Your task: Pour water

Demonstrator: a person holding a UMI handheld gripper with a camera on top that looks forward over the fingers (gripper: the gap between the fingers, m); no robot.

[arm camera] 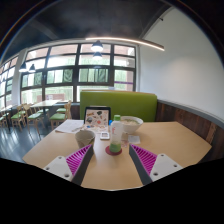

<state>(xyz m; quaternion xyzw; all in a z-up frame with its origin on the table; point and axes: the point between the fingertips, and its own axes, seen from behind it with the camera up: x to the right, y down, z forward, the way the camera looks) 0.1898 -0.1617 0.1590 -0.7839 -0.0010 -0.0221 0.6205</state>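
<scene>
Jaws wide, holding nothing. Bottle stands on the table, far of the fingertips. Advance straight, centre it between the pads, close mid-body.

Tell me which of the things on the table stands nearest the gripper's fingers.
The bottle with the green base: it stands upright just ahead of the open gripper, in line with the gap between its fingers. The two bowls sit farther back on the table.

Green booth seat behind wooden table, large windows, ceiling light strip
</scene>
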